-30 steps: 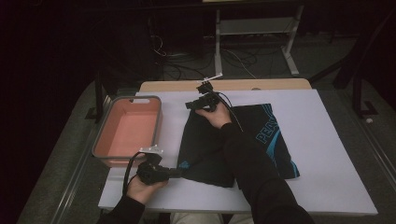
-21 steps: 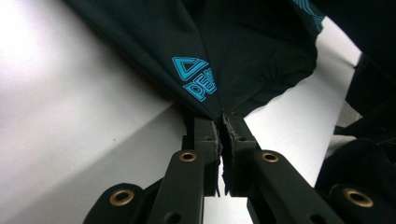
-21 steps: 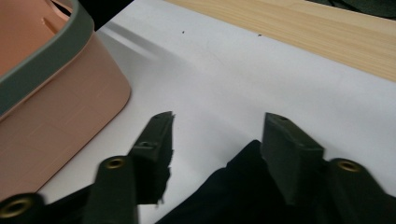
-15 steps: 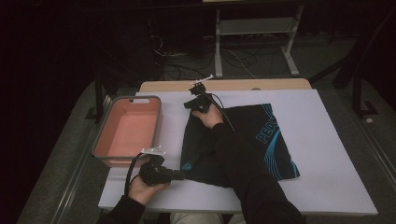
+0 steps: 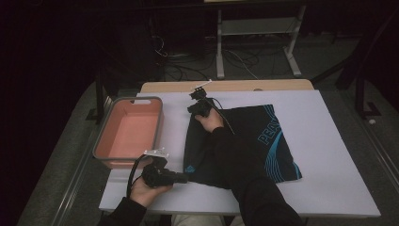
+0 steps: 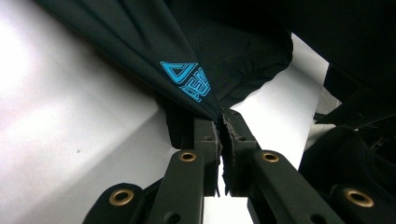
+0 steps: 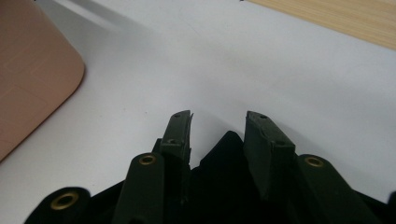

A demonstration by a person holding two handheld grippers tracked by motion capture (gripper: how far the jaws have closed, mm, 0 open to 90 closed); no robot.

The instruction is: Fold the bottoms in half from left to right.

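Observation:
A black garment [image 5: 282,155] with blue print lies flat on the white table [image 5: 339,136]. My left gripper [image 5: 184,177] is at the garment's near left corner, shut on the cloth. In the left gripper view the fabric [image 6: 187,56] is pinched at the jaw tips [image 6: 220,122] and pulled up into a taut fold. My right gripper [image 5: 191,110] sits at the far left corner. Its jaws have just been closing. The corner [image 7: 229,154] pokes up between them [image 7: 218,122], with a gap still showing on each side.
A salmon-pink tray [image 5: 127,100] stands left of the garment, and its rounded wall [image 7: 32,79] is close to the right gripper. A wooden strip [image 5: 235,86] runs along the table's far edge. The right forearm's dark sleeve lies across the garment. White table surface stretches to the right.
My right gripper has come down and slightly left onto the garment's far left corner, and its jaws have narrowed. The left gripper has kept its hold without moving.

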